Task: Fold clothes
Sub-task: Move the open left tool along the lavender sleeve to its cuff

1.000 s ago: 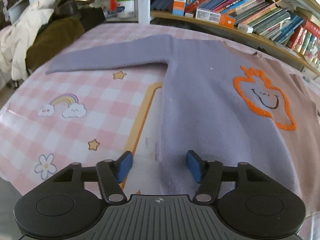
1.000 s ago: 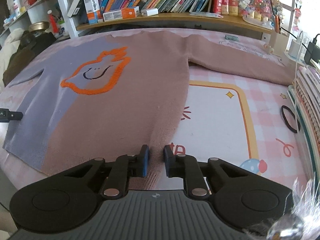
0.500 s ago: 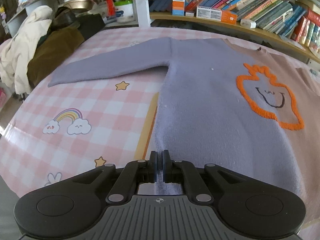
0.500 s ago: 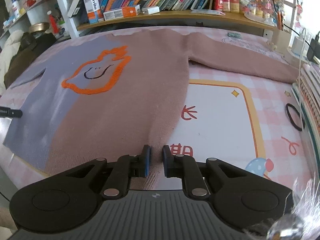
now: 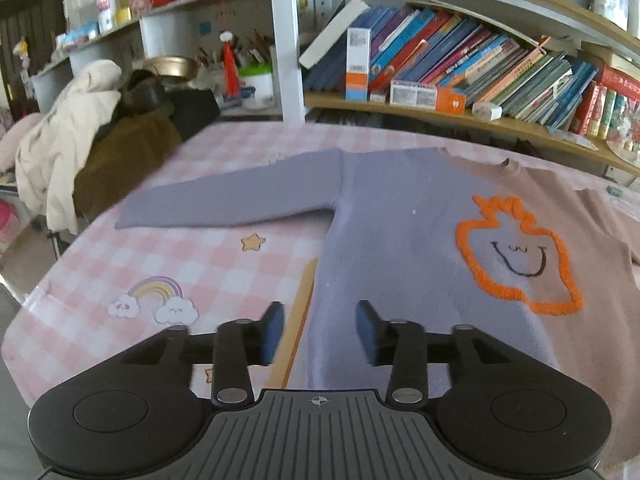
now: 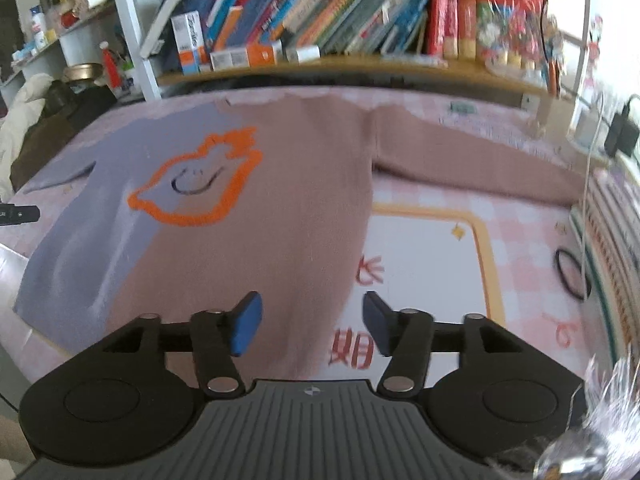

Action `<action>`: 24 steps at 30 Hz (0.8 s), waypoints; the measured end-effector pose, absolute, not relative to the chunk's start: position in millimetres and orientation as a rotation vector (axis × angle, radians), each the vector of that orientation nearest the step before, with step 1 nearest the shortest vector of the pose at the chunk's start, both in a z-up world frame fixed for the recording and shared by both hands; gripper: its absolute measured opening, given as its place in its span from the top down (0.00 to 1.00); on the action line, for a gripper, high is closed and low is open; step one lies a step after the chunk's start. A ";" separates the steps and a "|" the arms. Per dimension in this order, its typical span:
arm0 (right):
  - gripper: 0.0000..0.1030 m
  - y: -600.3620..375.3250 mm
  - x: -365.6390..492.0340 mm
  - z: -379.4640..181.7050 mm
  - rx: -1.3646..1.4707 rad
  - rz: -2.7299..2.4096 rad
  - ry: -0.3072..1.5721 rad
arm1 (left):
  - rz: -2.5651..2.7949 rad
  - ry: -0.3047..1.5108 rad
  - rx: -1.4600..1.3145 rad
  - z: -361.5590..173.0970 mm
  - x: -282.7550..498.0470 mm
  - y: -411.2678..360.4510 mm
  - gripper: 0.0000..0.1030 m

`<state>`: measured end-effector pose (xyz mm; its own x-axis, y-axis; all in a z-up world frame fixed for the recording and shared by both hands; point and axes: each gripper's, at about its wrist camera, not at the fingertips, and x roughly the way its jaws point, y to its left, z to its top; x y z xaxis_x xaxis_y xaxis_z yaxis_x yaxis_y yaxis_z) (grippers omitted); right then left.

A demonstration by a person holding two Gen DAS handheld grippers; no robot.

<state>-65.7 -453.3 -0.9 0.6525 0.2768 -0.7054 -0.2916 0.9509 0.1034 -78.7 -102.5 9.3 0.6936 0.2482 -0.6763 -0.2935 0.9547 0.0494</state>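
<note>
A two-tone sweater (image 5: 400, 232), lilac on one half and dusty pink on the other, lies flat and face up on the pink checked tablecloth (image 5: 180, 264). An orange outlined smiley figure (image 5: 520, 260) is on its chest. Both sleeves are spread out sideways. My left gripper (image 5: 320, 330) is open and empty over the sweater's lower left edge. My right gripper (image 6: 312, 326) is open and empty over the pink half's (image 6: 300, 208) lower right edge. The tip of the left gripper (image 6: 20, 215) shows at the far left of the right wrist view.
A bookshelf (image 5: 480, 80) full of books runs along the table's far side. Coats (image 5: 68, 140) are piled on a chair at the left. A black hair band (image 6: 570, 274) and a stack of books (image 6: 612, 232) lie at the table's right edge.
Both grippers have opened; the left one had been shut on the hem half a second ago. Both have risen, and the right wrist view is blurred from motion.
</note>
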 end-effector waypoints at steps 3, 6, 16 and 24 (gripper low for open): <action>0.31 -452.9 -66.8 1.7 -0.028 0.332 0.785 | 0.314 0.741 -0.067 11.7 -80.6 -107.4 0.31; 0.20 -454.3 -66.7 0.7 -0.033 0.329 0.785 | 0.315 0.740 -0.066 13.6 -86.1 -112.3 0.26; 0.02 -445.0 -67.6 1.4 -0.072 0.353 0.775 | 0.330 0.738 -0.108 17.3 -111.6 -115.3 0.09; 0.02 -425.2 -67.4 0.7 -0.064 0.306 0.793 | 0.249 0.784 -0.125 8.7 -114.8 -113.3 0.06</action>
<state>-67.4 -425.2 0.7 0.6604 0.2466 -0.7093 -0.2942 0.9540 0.0578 -114.8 -113.3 8.7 0.6810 0.1746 -0.7111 -0.2674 0.9634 -0.0195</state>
